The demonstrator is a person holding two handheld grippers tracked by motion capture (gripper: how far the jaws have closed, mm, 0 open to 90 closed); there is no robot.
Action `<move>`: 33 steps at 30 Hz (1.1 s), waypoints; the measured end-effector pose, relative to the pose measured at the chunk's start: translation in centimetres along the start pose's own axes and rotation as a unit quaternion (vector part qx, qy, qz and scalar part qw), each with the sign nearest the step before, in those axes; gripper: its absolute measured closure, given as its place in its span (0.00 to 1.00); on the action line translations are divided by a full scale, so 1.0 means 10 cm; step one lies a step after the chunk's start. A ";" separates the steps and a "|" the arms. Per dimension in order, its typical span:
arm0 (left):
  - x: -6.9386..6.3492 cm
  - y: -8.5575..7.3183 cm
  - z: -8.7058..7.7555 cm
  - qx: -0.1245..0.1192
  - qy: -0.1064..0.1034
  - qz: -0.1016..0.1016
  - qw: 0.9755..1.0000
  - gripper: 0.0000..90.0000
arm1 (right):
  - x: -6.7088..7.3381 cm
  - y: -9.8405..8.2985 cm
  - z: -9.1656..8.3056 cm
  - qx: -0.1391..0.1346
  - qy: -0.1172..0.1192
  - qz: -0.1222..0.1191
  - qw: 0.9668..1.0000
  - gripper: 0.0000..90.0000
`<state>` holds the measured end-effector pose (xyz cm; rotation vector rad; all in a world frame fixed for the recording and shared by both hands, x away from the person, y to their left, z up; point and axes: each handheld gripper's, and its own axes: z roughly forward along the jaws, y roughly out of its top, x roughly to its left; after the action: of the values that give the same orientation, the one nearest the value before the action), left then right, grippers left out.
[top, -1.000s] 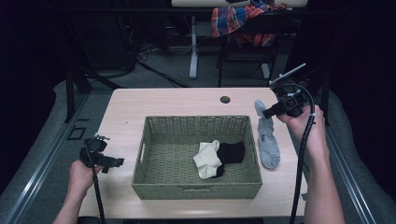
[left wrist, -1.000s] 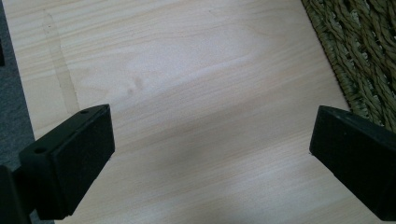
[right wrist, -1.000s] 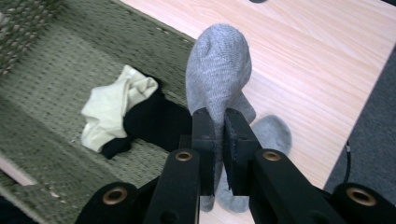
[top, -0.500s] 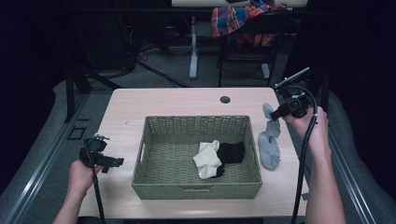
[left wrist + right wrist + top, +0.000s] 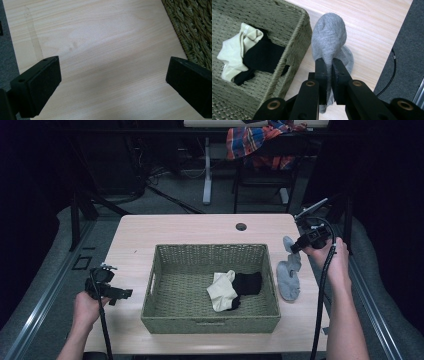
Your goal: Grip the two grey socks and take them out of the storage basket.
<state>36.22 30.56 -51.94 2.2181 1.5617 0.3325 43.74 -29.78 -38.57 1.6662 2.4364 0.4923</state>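
Your light wooden table (image 5: 200, 232) carries a woven green basket (image 5: 165, 312) at its middle, and a small round cable hole (image 5: 241, 226) sits near the far edge. Inside the basket, toward its right half, a cream sock (image 5: 221, 290) and a black sock (image 5: 246, 282) lie overlapping. A grey sock (image 5: 289, 279) lies on the tabletop just beside the basket's right wall, its far end lifted off the wood.

Your right gripper (image 5: 296, 248) has that lifted end: in the right gripper view the jaws are pressed together on the grey sock (image 5: 329, 40), with the fabric bunched between them and the basket's corner (image 5: 298, 42) just to the side.

Your left gripper (image 5: 122, 293) hangs at the table's left edge, well apart from the basket. In the left gripper view its jaws stand wide apart over bare wood (image 5: 105, 50), holding nothing, with the basket's weave (image 5: 195, 27) at the frame's edge.
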 end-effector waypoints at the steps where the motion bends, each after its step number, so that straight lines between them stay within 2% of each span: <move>1: 0.00 0.00 0.00 0.000 0.000 0.000 1.000 0.00 | -0.01 0.00 0.02 0.001 0.000 0.001 1.000 0.94; 11: 0.00 0.00 0.00 0.001 0.000 0.002 1.000 0.00 | -0.12 -0.02 0.29 0.027 0.006 0.010 1.000 0.94; 13: 0.00 0.00 0.00 0.001 0.001 0.002 1.000 0.00 | -0.16 -0.03 0.36 0.039 0.011 0.008 0.999 0.94; 17: 0.00 0.00 0.00 0.000 0.001 0.002 1.000 0.00 | -0.20 -0.06 0.56 0.049 0.015 0.021 0.998 0.94; 24: 0.00 0.00 -0.01 0.001 0.001 0.002 1.000 0.00 | -0.28 -0.12 0.96 0.086 0.030 0.027 0.995 0.94; 33: 0.00 0.00 -0.01 -0.001 0.001 0.002 1.000 0.00 | -0.30 -0.18 1.24 0.116 0.031 0.033 0.992 0.93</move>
<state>36.18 30.62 -51.89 2.2212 1.5578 0.3369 47.02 -30.86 -50.93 1.8510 2.5738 0.2816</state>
